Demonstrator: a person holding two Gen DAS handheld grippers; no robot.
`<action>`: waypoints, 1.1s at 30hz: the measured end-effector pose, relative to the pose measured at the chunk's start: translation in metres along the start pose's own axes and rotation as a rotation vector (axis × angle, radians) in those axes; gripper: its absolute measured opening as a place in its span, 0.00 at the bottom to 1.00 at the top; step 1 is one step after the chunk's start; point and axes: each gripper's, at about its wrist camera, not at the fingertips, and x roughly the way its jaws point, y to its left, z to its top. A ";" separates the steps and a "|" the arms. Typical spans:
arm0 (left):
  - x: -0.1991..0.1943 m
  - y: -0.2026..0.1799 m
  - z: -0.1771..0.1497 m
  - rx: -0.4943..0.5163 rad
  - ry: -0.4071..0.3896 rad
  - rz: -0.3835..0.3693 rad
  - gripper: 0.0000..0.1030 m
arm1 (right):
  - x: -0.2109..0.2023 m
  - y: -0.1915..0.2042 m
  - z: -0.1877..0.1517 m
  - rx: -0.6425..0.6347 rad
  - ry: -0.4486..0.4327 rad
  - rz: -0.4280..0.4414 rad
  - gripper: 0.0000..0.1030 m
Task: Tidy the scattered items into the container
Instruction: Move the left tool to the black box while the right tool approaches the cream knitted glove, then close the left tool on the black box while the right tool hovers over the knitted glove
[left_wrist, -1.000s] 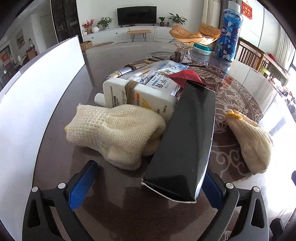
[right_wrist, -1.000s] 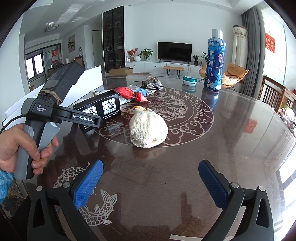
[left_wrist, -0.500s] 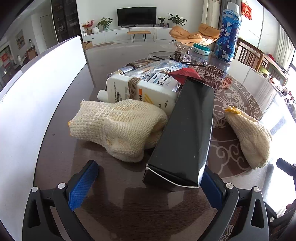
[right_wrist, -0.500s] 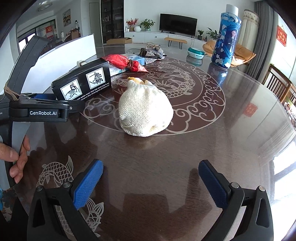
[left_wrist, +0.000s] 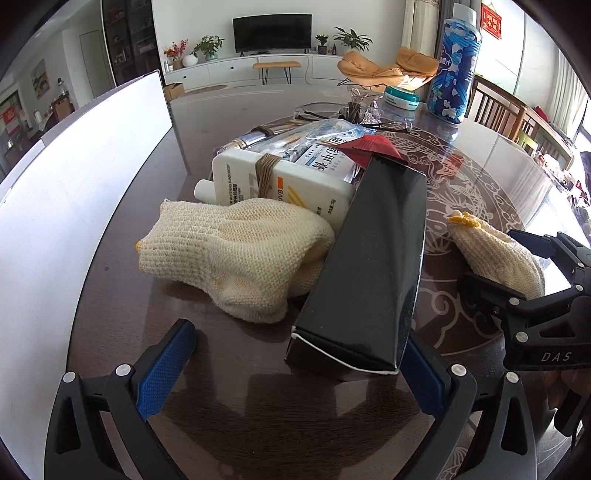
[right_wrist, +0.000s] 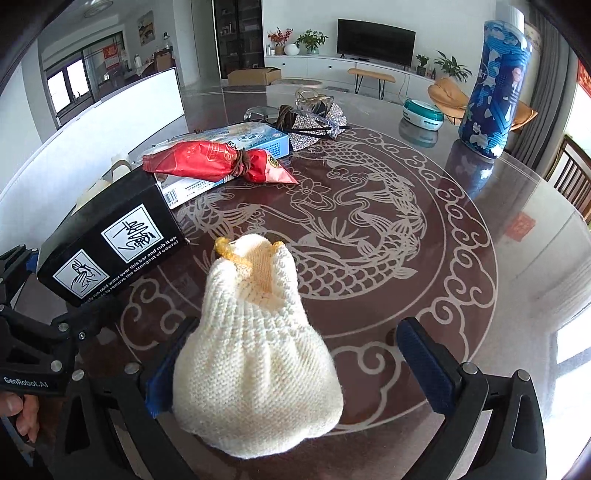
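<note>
Glove (right_wrist: 255, 354) lying soft, light, limp between wide-open right gripper (right_wrist: 299, 365) jaws; pinching mid-bulk advisable. Left gripper (left_wrist: 295, 373) likewise gaping, holding nothing.

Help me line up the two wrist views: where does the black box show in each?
Left wrist: black box runs up the centre, its near end by the right fingertip, a glove on each side.
Right wrist: black box at far left, printed side showing.
Shared landmark: the blue bottle, upper right in both.
</note>
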 end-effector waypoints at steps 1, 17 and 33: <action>0.000 0.000 0.000 0.000 0.000 0.000 1.00 | 0.002 -0.001 0.002 -0.001 -0.001 0.000 1.00; 0.000 0.000 0.000 0.001 -0.001 0.001 1.00 | 0.004 -0.001 0.005 -0.002 0.000 0.000 1.00; 0.000 0.000 0.000 0.001 -0.001 0.000 1.00 | 0.003 -0.001 0.004 -0.001 0.000 0.000 1.00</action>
